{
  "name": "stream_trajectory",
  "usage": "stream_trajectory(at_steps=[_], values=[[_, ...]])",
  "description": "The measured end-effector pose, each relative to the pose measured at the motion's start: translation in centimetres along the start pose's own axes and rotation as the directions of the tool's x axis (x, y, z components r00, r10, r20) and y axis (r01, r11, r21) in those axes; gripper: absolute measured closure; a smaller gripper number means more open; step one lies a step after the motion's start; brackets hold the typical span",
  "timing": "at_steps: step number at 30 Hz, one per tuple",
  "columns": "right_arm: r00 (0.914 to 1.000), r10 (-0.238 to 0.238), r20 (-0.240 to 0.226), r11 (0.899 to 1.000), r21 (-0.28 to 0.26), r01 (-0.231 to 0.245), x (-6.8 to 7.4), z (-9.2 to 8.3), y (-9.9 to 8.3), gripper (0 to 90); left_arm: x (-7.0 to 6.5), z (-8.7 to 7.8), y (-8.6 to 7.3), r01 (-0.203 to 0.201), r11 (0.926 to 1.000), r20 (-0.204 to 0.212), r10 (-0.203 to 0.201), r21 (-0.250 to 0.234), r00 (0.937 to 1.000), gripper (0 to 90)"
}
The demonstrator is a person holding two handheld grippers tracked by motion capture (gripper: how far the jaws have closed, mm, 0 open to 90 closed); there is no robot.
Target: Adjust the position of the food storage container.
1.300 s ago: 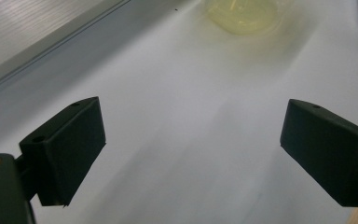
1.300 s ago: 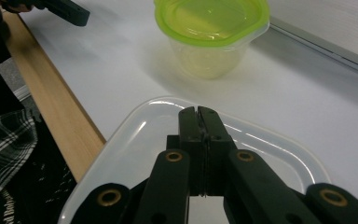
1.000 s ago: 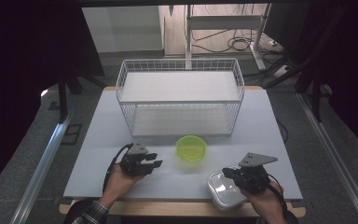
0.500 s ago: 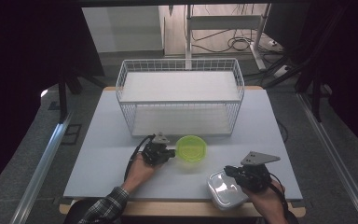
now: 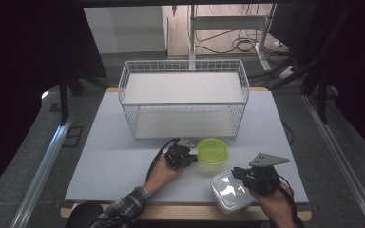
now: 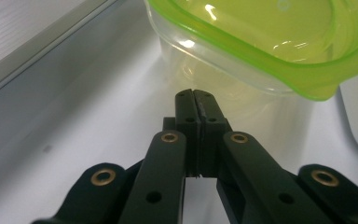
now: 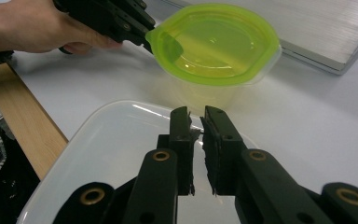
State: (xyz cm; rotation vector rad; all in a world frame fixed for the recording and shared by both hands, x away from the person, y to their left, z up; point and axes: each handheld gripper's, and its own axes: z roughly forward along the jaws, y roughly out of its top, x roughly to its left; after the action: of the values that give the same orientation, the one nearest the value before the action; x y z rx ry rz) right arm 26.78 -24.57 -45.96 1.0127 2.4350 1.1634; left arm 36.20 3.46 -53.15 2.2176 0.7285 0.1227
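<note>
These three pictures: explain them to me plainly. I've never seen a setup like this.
A person sits at a grey table with a hand-held two-jaw gripper in each hand. The high view looks down from above; the other two come from cameras riding on the grippers. On the table stand a white wire basket, a green-lidded tub and a white-lidded box. The left gripper is shut, empty, its tips just beside the green tub. The right gripper, jaws a slit apart, hangs over the white lid and holds nothing.

We hold our left gripper [image 5: 193,159] low, jaws pressed fully together; our right gripper [image 5: 236,174] shows a narrow gap, jaws just opening slightly.
</note>
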Motion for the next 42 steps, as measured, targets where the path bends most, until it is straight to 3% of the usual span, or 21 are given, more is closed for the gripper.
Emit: stream_trajectory(at_steps=[5, 12, 14, 18, 22, 25, 27, 33, 34, 37, 38, 39, 40, 42], values=[[1.0, 0.007, 0.004, 1.0, 0.002, -0.007, -0.2, 0.0, 0.0, 80.8, -0.5, 1.3, 1.3, -0.022, 0.9998, 0.009, 0.022, -0.001, 0.9997, 89.6], [0.9998, 0.015, 0.012, 1.0, 0.004, -0.015, -0.4, -0.2, -0.1, 80.9, -1.9, 3.5, 3.3, -0.001, 0.9998, 0.046, 0.002, -0.017, 0.9989, 89.7], [0.9998, 0.016, 0.014, 1.0, 0.004, -0.016, -0.5, -0.3, -0.2, 81.0, -2.2, 4.1, 3.7, -0.011, 0.9999, 0.047, 0.011, -0.013, 0.9988, 89.6], [0.9998, 0.015, 0.016, 1.0, 0.005, -0.015, -0.5, -0.6, -0.3, 83.3, -2.3, 4.0, 3.7, -0.01, 0.9998, 0.048, 0.011, -0.019, 0.9988, 89.0], [0.9999, 0.014, 0.002, 1.0, 0.013, -0.014, -0.3, -1.3, -0.9, 88.7, -1.6, 1.8, 2.8, -0.022, 0.9997, 0.021, 0.022, -0.012, 0.9995, 87.9], [0.9998, 0.018, -0.007, 1.0, 0.011, -0.018, 0.1, -2.3, -1.5, 89.0, -1.5, 0.0, 1.9, -0.009, 0.9992, 0.011, 0.009, -0.04, 0.9999, 87.1], [0.9999, 0.017, 0.001, 1.0, 0.012, -0.017, 0.3, -3.0, -2.0, 89.0, -1.3, -1.3, 1.3, -0.024, 0.9992, 0.0, 0.024, -0.032, 0.9997, 86.7], [0.9983, 0.039, 0.043, 0.999, 0.003, -0.04, 0.0, -4.4, -3.3, 89.0, -1.5, -3.9, -1.2, 0.025, 0.9977, -0.004, -0.026, -0.063, 0.9997, 85.5], [0.9963, 0.055, 0.066, 0.998, 0.005, -0.055, -0.3, -4.9, -3.9, 89.0, -1.7, -4.7, -2.2, 0.049, 0.9966, 0.005, -0.049, -0.066, 0.9988, 85.5], [0.9935, 0.071, 0.09, 0.997, 0.01, -0.072, -0.7, -5.4, -4.5, 89.0, -2.4, -5.2, -3.0, 0.069, 0.9953, 0.018, -0.068, -0.068, 0.9975, 85.6], [0.9901, 0.092, 0.106, 0.995, 0.019, -0.095, -1.1, -5.7, -5.2, 89.0, -3.3, -5.4, -3.7, 0.051, 0.9969, 0.038, -0.049, -0.06, 0.9981, 85.6], [0.9885, 0.102, 0.112, 0.994, 0.026, -0.105, -1.3, -5.7, -5.6, 89.0, -3.3, -5.4, -3.7, 0.051, 0.9969, 0.038, -0.049, -0.06, 0.9981, 85.7], [0.9872, 0.113, 0.112, 0.992, 0.034, -0.118, -1.4, -5.7, -6.0, 89.0, -4.7, -5.2, -4.2, 0.059, 0.9963, 0.071, -0.055, -0.062, 0.996, 85.7], [0.986, 0.122, 0.114, 0.991, 0.041, -0.128, -1.6, -5.6, -6.3, 89.0, -5.5, -5.1, -4.5, 0.061, 0.9965, 0.087, -0.056, -0.057, 0.9946, 85.7]])
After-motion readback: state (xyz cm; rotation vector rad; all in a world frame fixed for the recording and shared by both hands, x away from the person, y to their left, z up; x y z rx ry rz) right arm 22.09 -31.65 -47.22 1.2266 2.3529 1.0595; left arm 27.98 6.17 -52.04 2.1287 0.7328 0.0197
